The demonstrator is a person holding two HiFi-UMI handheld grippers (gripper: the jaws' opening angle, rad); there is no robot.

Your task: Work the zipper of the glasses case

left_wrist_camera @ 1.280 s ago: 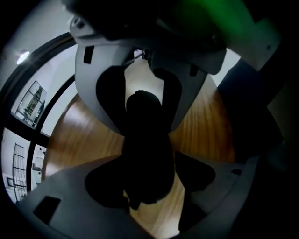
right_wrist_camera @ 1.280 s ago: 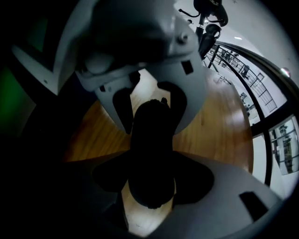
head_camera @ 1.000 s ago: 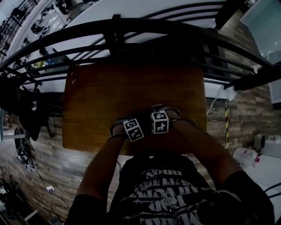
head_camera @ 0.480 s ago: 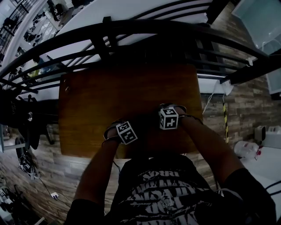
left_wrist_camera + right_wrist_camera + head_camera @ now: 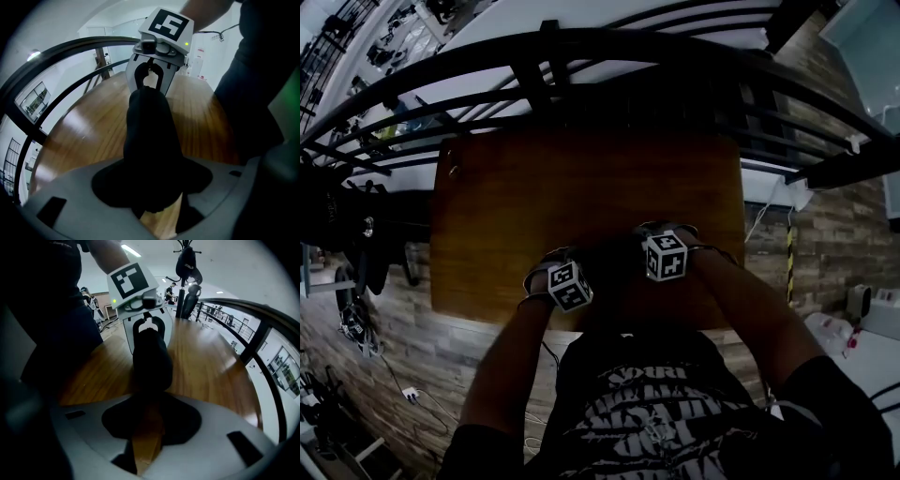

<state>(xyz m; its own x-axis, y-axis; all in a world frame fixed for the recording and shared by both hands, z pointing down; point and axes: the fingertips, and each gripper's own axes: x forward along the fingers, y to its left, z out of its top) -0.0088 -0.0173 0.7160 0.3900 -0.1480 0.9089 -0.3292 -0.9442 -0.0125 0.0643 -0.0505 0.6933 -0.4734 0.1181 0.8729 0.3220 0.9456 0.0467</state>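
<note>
A black glasses case [image 5: 614, 260] lies on the wooden table [image 5: 534, 206] near its front edge, between my two grippers. My left gripper [image 5: 151, 190] is shut on one end of the case [image 5: 147, 136], which fills the space between its jaws. My right gripper [image 5: 147, 401] sits at the other end of the case [image 5: 150, 362]. Its jaws have just been closing, and the tips now pinch that end. The zipper pull is too dark to make out. In the head view the left gripper [image 5: 581, 270] and the right gripper [image 5: 645, 248] face each other across the case.
A black curved railing [image 5: 581, 56] runs beyond the table's far edge. The person's torso [image 5: 656, 412] is against the near edge. Bare wood stretches left of and beyond the grippers. A coat stand [image 5: 186, 263] rises behind the table in the right gripper view.
The right gripper has moved to the right, away from the left one, so the two marker cubes now stand further apart. The left gripper has kept its place on the case.
</note>
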